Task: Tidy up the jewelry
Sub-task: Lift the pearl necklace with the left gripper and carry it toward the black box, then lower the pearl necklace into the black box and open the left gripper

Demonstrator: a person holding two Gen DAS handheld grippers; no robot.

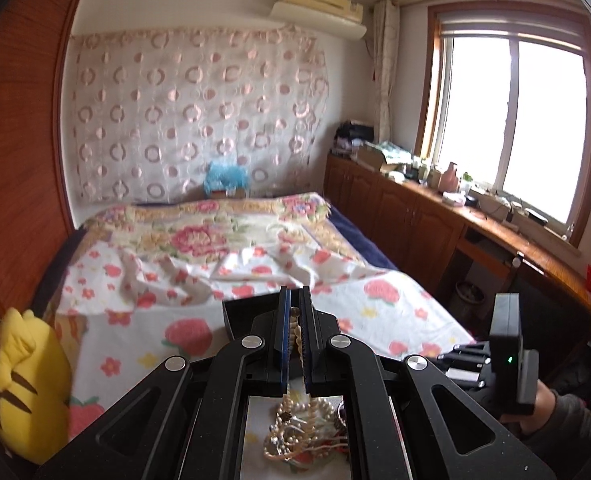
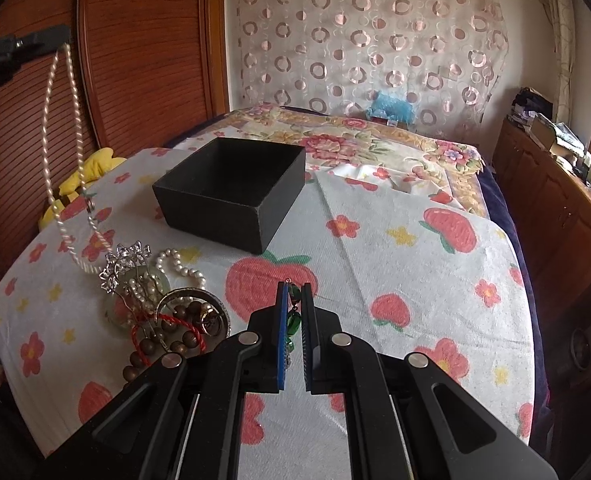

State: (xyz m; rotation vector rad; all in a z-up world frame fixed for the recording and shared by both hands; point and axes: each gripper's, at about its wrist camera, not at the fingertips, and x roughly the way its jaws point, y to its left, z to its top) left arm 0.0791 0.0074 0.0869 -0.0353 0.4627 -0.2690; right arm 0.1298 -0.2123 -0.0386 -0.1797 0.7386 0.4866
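Two grips | left fingers (image 1: 294, 320) pinch pearl strand (image 2: 65, 152) high, so its tail lifts clear of pile (image 2: 163, 304) | right fingers (image 2: 294, 320) clamp green pendant (image 2: 294, 322), low before open box (image 2: 231, 192) on bed, likely next drop

An open black box (image 2: 231, 192) sits on the bedspread. A pearl necklace (image 2: 61, 152) hangs above tangled jewelry (image 2: 163, 308).

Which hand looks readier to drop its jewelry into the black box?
Probably the right. The right gripper holds a green earring facing the open box, while the left gripper's pearl necklace still trails into the pile.
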